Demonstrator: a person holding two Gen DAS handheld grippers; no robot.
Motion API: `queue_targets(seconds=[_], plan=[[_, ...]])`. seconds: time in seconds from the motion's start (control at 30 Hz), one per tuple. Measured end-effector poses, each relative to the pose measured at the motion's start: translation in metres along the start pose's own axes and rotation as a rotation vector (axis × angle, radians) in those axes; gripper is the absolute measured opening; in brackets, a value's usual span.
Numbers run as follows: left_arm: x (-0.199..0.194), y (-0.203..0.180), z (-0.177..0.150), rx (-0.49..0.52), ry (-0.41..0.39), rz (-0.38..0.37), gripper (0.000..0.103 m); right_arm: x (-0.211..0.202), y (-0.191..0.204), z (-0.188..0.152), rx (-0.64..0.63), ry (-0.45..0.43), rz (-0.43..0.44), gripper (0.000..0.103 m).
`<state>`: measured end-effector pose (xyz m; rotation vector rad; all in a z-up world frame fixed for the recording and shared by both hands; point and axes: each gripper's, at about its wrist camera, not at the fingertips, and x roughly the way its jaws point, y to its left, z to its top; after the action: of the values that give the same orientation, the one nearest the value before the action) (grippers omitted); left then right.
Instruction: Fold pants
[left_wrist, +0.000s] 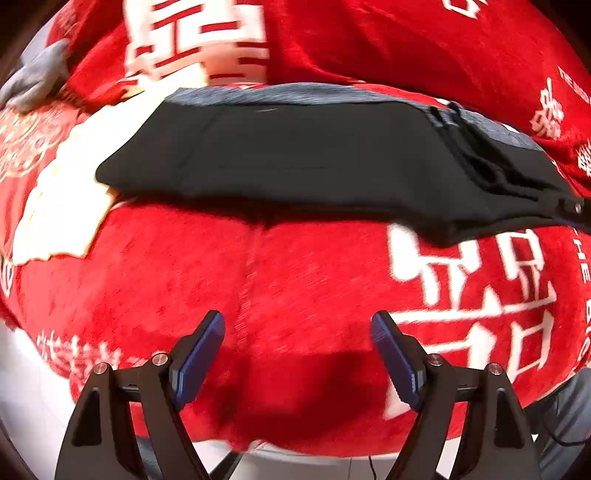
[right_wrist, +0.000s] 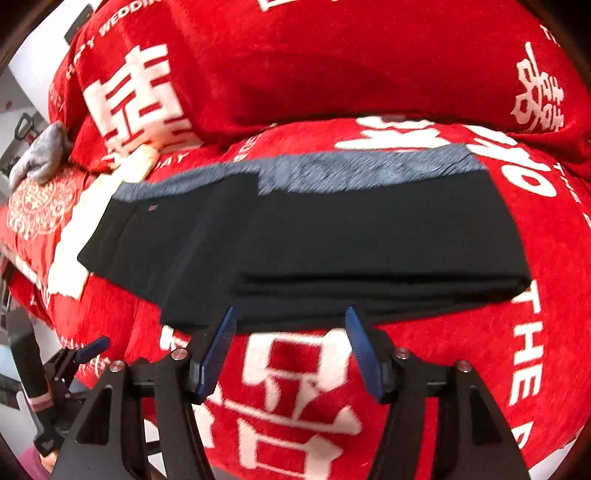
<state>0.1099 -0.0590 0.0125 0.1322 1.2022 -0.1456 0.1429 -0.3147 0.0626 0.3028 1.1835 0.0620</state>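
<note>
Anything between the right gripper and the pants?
Nothing visible. The right gripper is open, with the folded black pants lying just beyond its fingertips on the red blanket; only bare blanket shows between the fingers.

Two hand-held grippers of matching build

Each of the left gripper (left_wrist: 297, 320) and right gripper (right_wrist: 290, 315) is built from black angular arms with triangular cut-outs, joined by round silver screws. Flat blue ribbed pads (left_wrist: 202, 355) are fitted to the inner faces of the fingers. In the right wrist view, the left gripper is seen from the side, a blue pad (right_wrist: 90, 348) at its tip.
</note>
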Motion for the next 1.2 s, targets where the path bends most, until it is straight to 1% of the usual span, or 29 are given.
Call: queue_targets(seconds=[0.1, 0.2, 0.23, 0.33, 0.4, 0.43, 0.6, 0.63, 0.67, 0.8, 0.83, 0.87, 1.07, 1.2], plan=[[0.000, 0.019, -0.008, -0.049, 0.004, 0.002, 0.083, 0.006, 0.016, -0.008, -0.028, 0.036, -0.008, 0.068], [0.003, 0.031, -0.012, -0.086, 0.014, -0.007, 0.083, 0.007, 0.030, -0.011, -0.043, 0.047, -0.012, 0.070], [0.004, 0.033, -0.012, -0.091, 0.016, -0.011, 0.083, 0.007, 0.034, -0.011, -0.045, 0.048, -0.011, 0.073], [0.005, 0.040, -0.013, -0.109, 0.015, -0.026, 0.083, 0.007, 0.048, -0.012, -0.062, 0.049, -0.007, 0.074], [0.007, 0.044, -0.015, -0.127, 0.014, -0.044, 0.083, 0.008, 0.057, -0.013, -0.079, 0.056, -0.006, 0.077], [0.008, 0.046, -0.016, -0.136, 0.015, -0.050, 0.083, 0.008, 0.062, -0.013, -0.088, 0.061, -0.005, 0.080], [0.011, 0.056, -0.023, -0.183, 0.033, -0.085, 0.083, 0.012, 0.079, -0.012, -0.111, 0.070, -0.014, 0.081], [0.010, 0.058, -0.025, -0.190, 0.032, -0.090, 0.083, 0.013, 0.082, -0.012, -0.111, 0.069, -0.013, 0.083], [0.010, 0.060, -0.026, -0.195, 0.030, -0.094, 0.083, 0.014, 0.084, -0.012, -0.113, 0.068, -0.012, 0.086], [0.010, 0.064, -0.028, -0.195, 0.024, -0.097, 0.083, 0.019, 0.097, -0.014, -0.139, 0.059, -0.029, 0.087], [0.010, 0.064, -0.029, -0.196, 0.023, -0.097, 0.083, 0.020, 0.098, -0.014, -0.143, 0.060, -0.033, 0.093], [0.010, 0.065, -0.030, -0.201, 0.024, -0.098, 0.083, 0.023, 0.100, -0.014, -0.143, 0.064, -0.035, 0.102], [0.010, 0.069, -0.031, -0.218, 0.030, -0.106, 0.083, 0.029, 0.104, -0.017, -0.157, 0.102, -0.019, 0.103], [0.007, 0.075, -0.029, -0.227, 0.039, -0.124, 0.083, 0.030, 0.101, -0.019, -0.154, 0.103, -0.027, 0.103]])
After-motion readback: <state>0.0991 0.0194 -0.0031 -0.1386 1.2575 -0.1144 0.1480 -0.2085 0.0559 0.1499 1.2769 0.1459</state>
